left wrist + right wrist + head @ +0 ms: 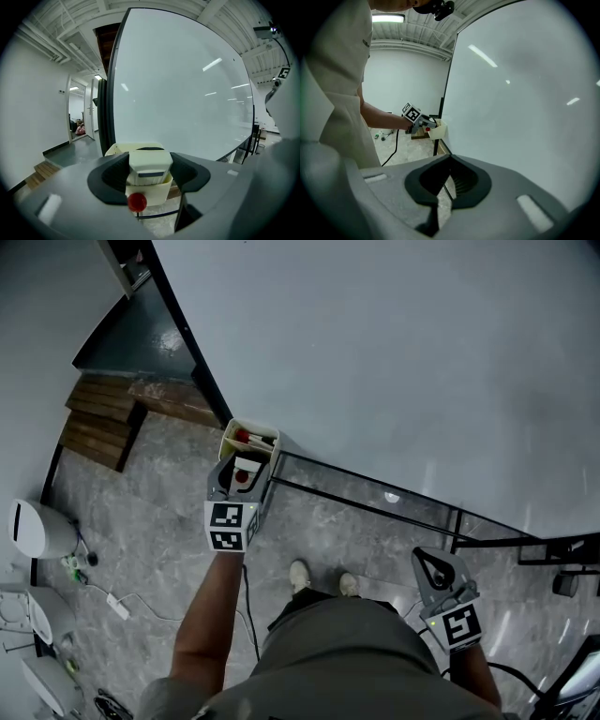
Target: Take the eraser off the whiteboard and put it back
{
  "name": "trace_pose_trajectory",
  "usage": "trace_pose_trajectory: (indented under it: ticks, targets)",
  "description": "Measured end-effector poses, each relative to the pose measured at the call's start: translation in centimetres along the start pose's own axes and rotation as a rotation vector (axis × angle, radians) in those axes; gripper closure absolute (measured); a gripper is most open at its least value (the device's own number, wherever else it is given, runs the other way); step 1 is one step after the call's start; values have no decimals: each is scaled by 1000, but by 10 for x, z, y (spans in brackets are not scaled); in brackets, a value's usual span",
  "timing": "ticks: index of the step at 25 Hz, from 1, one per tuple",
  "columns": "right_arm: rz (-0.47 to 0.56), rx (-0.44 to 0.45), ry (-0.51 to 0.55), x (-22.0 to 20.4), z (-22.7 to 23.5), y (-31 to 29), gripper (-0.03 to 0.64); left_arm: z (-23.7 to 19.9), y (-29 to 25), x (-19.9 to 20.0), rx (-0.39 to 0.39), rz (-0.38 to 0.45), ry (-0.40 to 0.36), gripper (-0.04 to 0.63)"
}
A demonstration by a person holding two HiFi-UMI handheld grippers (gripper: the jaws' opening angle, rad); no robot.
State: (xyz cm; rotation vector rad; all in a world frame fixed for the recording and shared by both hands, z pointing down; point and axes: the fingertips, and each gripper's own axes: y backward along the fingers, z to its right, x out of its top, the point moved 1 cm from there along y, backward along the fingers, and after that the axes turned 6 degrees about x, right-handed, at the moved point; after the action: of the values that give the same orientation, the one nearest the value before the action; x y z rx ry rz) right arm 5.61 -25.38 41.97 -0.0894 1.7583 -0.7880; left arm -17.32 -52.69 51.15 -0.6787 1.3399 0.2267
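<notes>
Eraser (150,159) sits clamped between the left hand-held gripper's (150,171) wide-set jaws, just above the cream holder (157,192) at the whiteboard's (187,84) lower corner; the right hand-held gripper (450,166), jaws together and empty, is well apart.

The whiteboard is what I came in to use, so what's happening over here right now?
A person is working with a handheld gripper in each hand. The left gripper is clamped on the eraser, holding it at the cream box by the lower corner of the whiteboard, not yet released. The right gripper is shut and empty, held off to the side, away from the box.
</notes>
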Motion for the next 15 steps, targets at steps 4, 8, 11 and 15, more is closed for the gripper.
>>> trace_pose_trajectory:
  ticks: [4,8,11,15]
  targets:
    - [-2,-1,3,1,-1,1,615,3,-1,2,4,2,-31,324]
    - [-3,-1,3,0,1,3,615,7,1,1,16,3,-55,322]
    - [2,-1,10,-2,4,5,615,8,1,1,24,11,-53,320]
    - [13,2,6,0,7,10,615,9,2,3,38,15,-54,316]
